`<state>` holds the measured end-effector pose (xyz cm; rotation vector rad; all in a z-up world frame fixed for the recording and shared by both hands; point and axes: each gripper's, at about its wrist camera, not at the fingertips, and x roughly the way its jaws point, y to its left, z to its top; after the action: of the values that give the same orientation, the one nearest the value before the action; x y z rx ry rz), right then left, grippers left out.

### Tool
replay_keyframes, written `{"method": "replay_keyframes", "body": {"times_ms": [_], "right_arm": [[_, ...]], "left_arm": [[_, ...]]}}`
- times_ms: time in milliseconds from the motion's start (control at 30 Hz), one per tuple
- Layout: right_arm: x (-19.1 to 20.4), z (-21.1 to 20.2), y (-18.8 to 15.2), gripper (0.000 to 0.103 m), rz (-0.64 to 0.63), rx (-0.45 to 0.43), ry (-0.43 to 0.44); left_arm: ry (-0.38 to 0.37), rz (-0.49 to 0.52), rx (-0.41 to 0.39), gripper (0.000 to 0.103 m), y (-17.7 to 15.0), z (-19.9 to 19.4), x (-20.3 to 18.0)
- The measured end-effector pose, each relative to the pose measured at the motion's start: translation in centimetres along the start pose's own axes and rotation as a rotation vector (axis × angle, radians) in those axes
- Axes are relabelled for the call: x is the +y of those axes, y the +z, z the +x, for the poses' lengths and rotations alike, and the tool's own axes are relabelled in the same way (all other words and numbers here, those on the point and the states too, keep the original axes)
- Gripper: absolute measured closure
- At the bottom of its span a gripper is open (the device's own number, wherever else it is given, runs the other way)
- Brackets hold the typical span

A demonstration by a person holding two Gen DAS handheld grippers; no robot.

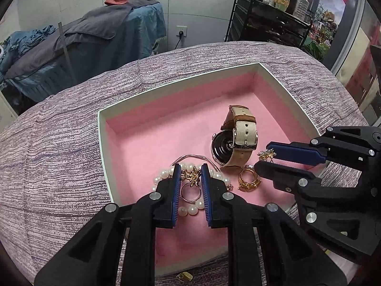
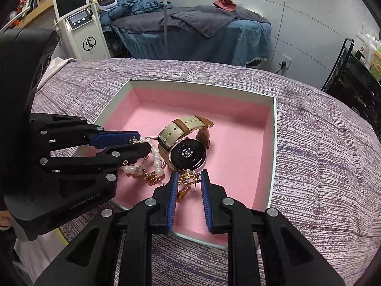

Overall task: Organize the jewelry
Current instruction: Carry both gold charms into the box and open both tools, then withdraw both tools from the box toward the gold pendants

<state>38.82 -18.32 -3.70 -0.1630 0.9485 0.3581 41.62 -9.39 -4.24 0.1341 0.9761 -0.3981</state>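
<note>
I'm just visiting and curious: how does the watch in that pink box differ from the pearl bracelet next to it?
The watch has one flat fabric and leather strap with a round dark case back facing up; the pearl bracelet is a string of small white beads. The watch lies near the middle of the box, clear of both grippers; the pearl bracelet lies by the near left edge, partly hidden behind the left gripper. Both rest on the pink lining.

From my remote seat this reads as a beauty or massage salon room — a treatment bed [image 2: 214,31] draped in blue sheets and grey towels, a white cosmetic machine with a screen [image 2: 78,23] beside it, and a black trolley crowded with lotion bottles [image 1: 281,0]. I'm working over another bed under a purple striped cover [image 1: 59,143].
</note>
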Motion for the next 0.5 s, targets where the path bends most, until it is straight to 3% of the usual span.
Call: {"method": "replay_keyframes", "body": {"times_ms": [267,300,367,433,500], "right_arm": [[0.4,0.2,0.0,0.084,-0.037,0.01,-0.022],[0.3,0.2,0.0,0.084,-0.035,0.009,-0.023],[0.1,0.0,-0.1,0.082,-0.032,0.005,-0.028],[0.1,-0.5,-0.4,0.071,-0.032,-0.008,-0.025],[0.1,-0.9,-0.7,0.068,-0.041,-0.023,-0.025]], "left_arm": [[0.002,-0.006,-0.009,0.082,0.2,-0.1,0.0],[0.0,-0.01,-0.017,0.076,0.3,-0.4,0.1],[-0.016,-0.031,-0.042,0.053,0.3,-1.2,0.4],[-0.057,-0.078,-0.094,0.038,0.2,-2.8,1.0],[-0.099,-0.119,-0.136,0.032,0.0,-4.3,1.6]]}}
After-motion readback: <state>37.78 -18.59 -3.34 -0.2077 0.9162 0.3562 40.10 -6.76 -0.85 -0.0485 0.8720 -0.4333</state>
